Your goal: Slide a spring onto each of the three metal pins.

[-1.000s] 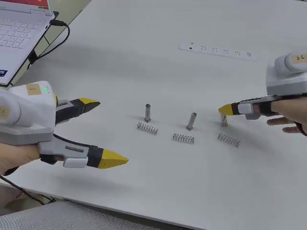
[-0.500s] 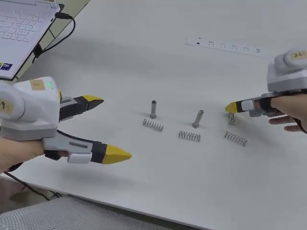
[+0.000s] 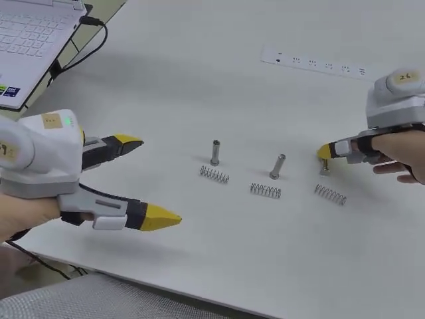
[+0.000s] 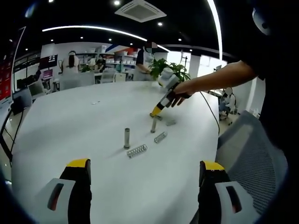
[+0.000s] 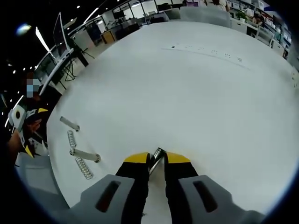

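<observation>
Barely moved, right hand-held gripper [image 5: 157, 157] seemingly pinches the end pin [image 3: 324, 168]; left hand-held gripper [image 3: 147, 179] gapes empty.

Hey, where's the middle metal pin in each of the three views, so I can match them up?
Head view: middle pin, just right of centre.
Left gripper view: centre, beyond and right of the nearest pin.
Right gripper view: lower left, looking tipped sideways.
Shared landmark: the right gripper, shut on the right-hand pin.
</observation>
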Demonstrator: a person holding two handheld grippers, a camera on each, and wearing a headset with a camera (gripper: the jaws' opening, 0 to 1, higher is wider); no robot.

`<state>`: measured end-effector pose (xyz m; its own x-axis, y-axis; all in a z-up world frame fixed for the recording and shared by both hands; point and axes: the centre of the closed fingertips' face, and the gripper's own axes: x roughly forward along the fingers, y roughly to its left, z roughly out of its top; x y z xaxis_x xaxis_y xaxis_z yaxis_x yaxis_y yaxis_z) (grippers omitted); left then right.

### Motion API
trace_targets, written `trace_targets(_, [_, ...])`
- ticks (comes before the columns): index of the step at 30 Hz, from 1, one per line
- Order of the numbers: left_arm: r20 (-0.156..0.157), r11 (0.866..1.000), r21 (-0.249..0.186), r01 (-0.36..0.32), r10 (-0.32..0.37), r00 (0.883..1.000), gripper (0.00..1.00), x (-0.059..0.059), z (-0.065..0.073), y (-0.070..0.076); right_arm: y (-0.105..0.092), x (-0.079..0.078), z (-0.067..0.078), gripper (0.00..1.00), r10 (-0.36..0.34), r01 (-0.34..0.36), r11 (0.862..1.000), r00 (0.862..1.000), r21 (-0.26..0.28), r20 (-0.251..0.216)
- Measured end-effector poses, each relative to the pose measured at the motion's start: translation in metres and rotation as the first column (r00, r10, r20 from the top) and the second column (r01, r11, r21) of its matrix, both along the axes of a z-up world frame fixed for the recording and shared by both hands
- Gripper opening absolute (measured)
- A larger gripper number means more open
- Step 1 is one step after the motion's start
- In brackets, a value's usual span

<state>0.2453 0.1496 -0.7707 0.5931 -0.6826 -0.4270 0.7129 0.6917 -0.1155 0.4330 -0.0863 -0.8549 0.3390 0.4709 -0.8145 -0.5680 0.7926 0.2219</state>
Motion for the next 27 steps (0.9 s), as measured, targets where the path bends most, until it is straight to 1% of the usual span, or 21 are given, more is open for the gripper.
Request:
trace_targets(3, [0.002,1.000,-0.004,0.003,-0.003,1.000,0.94,0.003,0.001,-0.002,0.001,0.000,0.000,0.10,0.009,-0.009,1.000,1.000,-0.015,0.006])
trace_targets(6, [0.005,1.000,-0.006,0.002,-0.002,1.000,0.93,0.004,0.002,-0.003,0.001,0.000,-0.001,0.09,0.039,-0.038,0.998,0.999,-0.053,0.021])
trace_targets(11, [0.005,1.000,-0.005,-0.005,0.005,1.000,0.93,0.005,0.001,-0.003,0.001,0.001,-0.001,0.08,0.034,-0.031,0.997,0.999,-0.070,0.036])
trace_targets(13, [0.001,1.000,-0.004,-0.004,0.004,1.000,0.93,0.004,0.000,-0.002,0.002,0.000,-0.001,0.08,0.042,-0.039,0.996,0.998,-0.075,0.042])
trace_targets(15, [-0.001,1.000,-0.001,-0.006,0.006,1.000,0.93,0.003,-0.001,-0.001,0.003,-0.006,-0.001,0.07,0.056,-0.052,0.995,0.998,-0.085,0.041])
trace_targets(17, [-0.003,1.000,-0.002,-0.008,0.008,1.000,0.93,0.003,-0.001,-0.001,0.003,-0.013,0.003,0.06,0.075,-0.068,0.992,0.996,-0.107,0.056])
trace_targets(22, [-0.004,1.000,-0.002,-0.008,0.008,1.000,0.93,0.002,-0.001,-0.001,0.004,-0.026,0.010,0.06,0.076,-0.069,0.992,0.995,-0.105,0.060])
trace_targets(27, [-0.007,1.000,0.000,-0.006,0.006,1.000,0.93,0.000,-0.002,-0.002,0.004,-0.033,0.013,0.05,0.083,-0.077,0.992,0.995,-0.100,0.061])
